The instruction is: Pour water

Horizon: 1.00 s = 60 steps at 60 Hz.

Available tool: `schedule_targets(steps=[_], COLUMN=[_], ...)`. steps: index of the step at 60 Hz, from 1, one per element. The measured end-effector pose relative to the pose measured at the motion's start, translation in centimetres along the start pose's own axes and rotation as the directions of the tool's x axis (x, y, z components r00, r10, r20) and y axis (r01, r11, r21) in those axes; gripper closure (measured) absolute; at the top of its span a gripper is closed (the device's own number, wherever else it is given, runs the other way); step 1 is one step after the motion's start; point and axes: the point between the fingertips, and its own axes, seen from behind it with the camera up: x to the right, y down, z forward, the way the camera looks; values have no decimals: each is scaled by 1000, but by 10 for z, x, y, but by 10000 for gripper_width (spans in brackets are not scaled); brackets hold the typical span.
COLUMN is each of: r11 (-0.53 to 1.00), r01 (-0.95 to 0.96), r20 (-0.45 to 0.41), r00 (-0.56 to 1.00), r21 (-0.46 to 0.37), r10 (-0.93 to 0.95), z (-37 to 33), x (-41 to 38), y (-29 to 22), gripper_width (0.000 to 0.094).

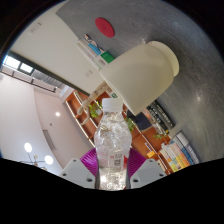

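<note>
Clear plastic water bottle (113,145) with a white cap stands clamped between the gripper's (113,168) two magenta pads (92,160), lifted and tilted before a cream cup (145,72); shelves of coloured goods (150,135) lie beyond

clear bottle (113,150) with a white cap (111,104); cream cup (143,74); grey tabletop (150,20) bearing a red round mark (105,27); magenta pads (91,160) on the jaws.
</note>
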Motion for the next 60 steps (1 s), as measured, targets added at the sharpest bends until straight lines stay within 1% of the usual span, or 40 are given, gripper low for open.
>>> schedule_targets(steps=[6, 11, 14, 18, 20, 23, 26, 29, 30, 33, 35, 37, 40, 42, 45, 48, 50, 51, 55, 56, 58, 60], r11=[1000, 1000, 998, 987, 975, 939, 868, 752, 700, 530, 388, 244, 38, -102, -278, -419, -487, -521, -605, -620, -621, -622], r01=[11, 27, 66, 150, 208, 322, 469, 631, 686, 823, 901, 957, 989, 985, 951, 899, 862, 841, 772, 759, 751, 748], r20=[0, -8, -17, -35, -23, -17, -8, 5, 2, 5, 22, 48, 22, 3, -56, -125, -173, -196, -287, -307, -344, -369], r00=[1000, 1000, 998, 988, 977, 945, 879, 767, 715, 542, 400, 255, 42, -103, -287, -433, -506, -541, -635, -648, -657, -659], r21=[7, -1, -22, -57, -77, -119, -161, -190, -199, -205, -193, -159, -146, -141, -134, -126, -138, -146, -195, -197, -224, -231], r10=[-11, -27, -66, -153, -211, -327, -476, -642, -699, -840, -916, -966, -999, -995, -956, -893, -845, -818, -718, -697, -671, -656], z=[-1, -2, -1, 0, -1, 4, 6, 7, 11, 15, 16, 12, 17, 21, 24, 23, 21, 25, 24, 23, 14, 18], x=[-4, -6, -6, -6, -11, -19, -24, -29, -31, -42, -55, -68, -86, -93, -107, -121, -135, -135, -152, -152, -166, -162], y=[-6, -3, 4, 18, 26, 43, 58, 69, 72, 73, 72, 68, 61, 47, 25, -1, -11, -25, -64, -87, -92, -119], gripper_width=[557, 557, 557, 557, 556, 557, 555, 554, 541, 540, 539, 540, 542, 542, 543, 542, 542, 542, 545, 544, 543, 543])
